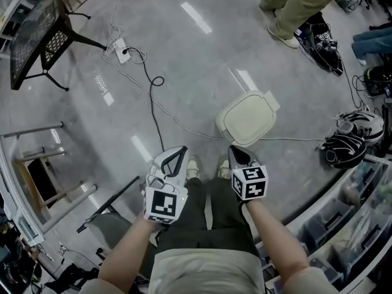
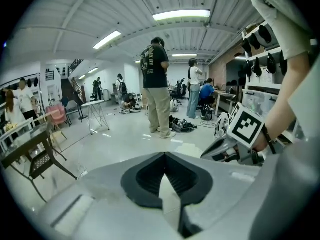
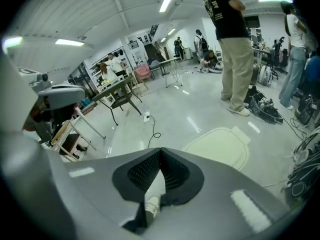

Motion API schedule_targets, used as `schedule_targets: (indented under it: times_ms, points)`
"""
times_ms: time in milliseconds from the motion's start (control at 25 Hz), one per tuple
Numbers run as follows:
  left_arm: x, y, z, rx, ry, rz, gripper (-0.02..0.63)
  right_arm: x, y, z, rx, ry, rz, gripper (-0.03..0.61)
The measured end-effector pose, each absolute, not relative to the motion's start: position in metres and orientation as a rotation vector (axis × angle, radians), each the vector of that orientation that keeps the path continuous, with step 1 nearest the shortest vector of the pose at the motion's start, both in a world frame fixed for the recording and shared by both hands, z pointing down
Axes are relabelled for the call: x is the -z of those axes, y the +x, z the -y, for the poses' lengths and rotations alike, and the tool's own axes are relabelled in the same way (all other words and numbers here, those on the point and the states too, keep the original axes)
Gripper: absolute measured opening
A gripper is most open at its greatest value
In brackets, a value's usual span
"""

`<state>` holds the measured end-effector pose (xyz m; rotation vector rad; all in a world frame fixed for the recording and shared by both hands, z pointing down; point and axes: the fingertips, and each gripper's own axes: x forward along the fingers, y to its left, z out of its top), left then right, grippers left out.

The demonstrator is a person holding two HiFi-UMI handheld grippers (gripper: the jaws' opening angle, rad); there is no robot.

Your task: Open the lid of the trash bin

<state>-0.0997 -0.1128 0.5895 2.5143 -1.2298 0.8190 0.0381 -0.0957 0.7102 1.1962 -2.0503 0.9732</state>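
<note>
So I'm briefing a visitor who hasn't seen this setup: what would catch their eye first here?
The cream trash bin, closed, sits on the grey floor just ahead of the person. Nearer, the left claw and right claw are held low, both shut and empty, short of the bin. A bystander in khaki trousers stands beyond it.

We see the cream bin (image 1: pixel 228 129) upright on the floor (image 1: pixel 184 54), its rounded-square lid (image 1: pixel 248 116) shut flat on top.
</note>
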Motion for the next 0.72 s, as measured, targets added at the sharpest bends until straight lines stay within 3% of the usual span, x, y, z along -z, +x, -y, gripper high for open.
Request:
schedule_targets:
  times_ms: [720]
  points:
    - [-0.767,-0.067,0.118,-0.878,2.375,1.035,0.003,-0.903,0.062,0.099,-1.454,1.439,1.691,0.003]
